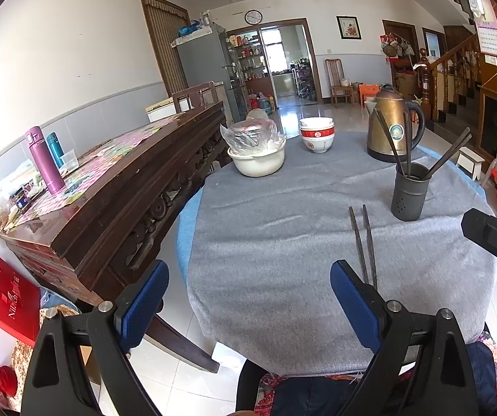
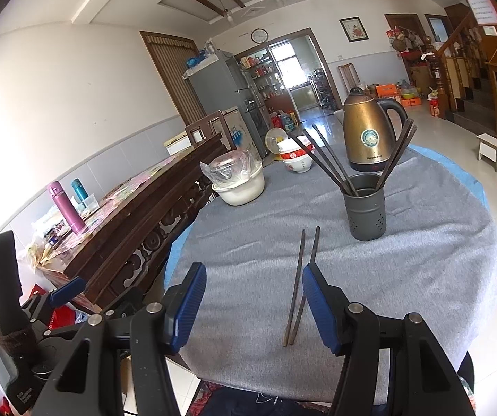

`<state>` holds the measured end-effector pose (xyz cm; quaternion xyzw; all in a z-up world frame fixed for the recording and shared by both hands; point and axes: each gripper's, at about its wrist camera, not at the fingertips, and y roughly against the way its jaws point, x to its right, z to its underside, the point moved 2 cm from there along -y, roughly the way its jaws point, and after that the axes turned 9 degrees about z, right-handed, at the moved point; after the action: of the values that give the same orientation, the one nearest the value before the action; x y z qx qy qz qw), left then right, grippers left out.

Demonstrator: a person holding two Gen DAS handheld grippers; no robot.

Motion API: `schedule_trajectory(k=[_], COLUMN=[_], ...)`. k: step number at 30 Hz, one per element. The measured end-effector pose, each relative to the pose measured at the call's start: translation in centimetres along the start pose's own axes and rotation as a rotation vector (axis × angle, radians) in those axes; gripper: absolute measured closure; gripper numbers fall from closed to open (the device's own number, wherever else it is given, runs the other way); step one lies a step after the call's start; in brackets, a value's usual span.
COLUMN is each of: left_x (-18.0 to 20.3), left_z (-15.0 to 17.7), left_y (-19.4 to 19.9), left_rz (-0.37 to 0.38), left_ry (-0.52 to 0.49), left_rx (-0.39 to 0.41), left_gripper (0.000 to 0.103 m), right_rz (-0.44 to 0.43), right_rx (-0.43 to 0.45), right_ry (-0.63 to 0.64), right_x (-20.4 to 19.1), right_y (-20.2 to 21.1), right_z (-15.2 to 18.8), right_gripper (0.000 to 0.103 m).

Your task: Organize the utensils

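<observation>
While both claws hover over the grey-clothed round table point(image 2: 421, 277), jaws apart and empty, two loose chopsticks point(image 2: 300, 284) lie just ahead of the right gripper point(image 2: 253, 306), near its right finger. Left gripper point(image 1: 248, 306) sits left of them. Beyond stands the dark utensil holder point(image 2: 365, 208), chopsticks inside; kettle point(image 2: 368, 135) behind.

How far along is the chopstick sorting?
Done: several chopsticks already stand in the dark holder. In hand: nothing; the right hand-held gripper and left hand-held gripper are open, empty. Left: two chopsticks lying on the grey cloth.
</observation>
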<state>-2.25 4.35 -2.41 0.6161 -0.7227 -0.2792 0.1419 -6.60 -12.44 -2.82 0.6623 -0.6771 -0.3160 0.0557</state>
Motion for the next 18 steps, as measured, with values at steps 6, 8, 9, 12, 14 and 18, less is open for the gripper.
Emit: schedule_trajectory(k=[6, 8, 9, 12, 14, 18], left_x=[-0.1, -0.1, -0.1, -0.1, -0.2, -0.2], left_z=[0.3, 0.4, 0.5, 0.8, 0.8, 1.0], left_y=[-0.5, -0.8, -0.9, -1.2, -1.3, -1.4], left_rz=[0.001, -0.002, -0.002, -0.002, 0.0, 0.006], left_ry=[-0.004, -0.006, -0.006, -0.007, -0.007, -0.009], left_rx=[-0.012, -0.02, -0.024, -0.032, -0.035, -0.04], left_gripper=[0.009, 0.009, 0.009, 0.009, 0.009, 0.009], right_rz=[0.001, 0.003, 0.003, 0.003, 0.005, 0.006], right_rx=[-0.028, -0.039, -0.044, -0.051, -0.048, -0.048], right_ry=[0.005, 0.006, 0.004, 0.002, 0.007, 0.008], right_x=[0.0, 0.0, 0.1, 0.1, 0.0, 0.0], right_y=[-0.7, -1.1, -1.2, -1.3, -1.3, -1.3], right_z=[0.4, 0.5, 0.6, 0.8, 0.8, 0.9], right_gripper=[0.041, 0.041, 0.041, 0.041, 0.041, 0.041])
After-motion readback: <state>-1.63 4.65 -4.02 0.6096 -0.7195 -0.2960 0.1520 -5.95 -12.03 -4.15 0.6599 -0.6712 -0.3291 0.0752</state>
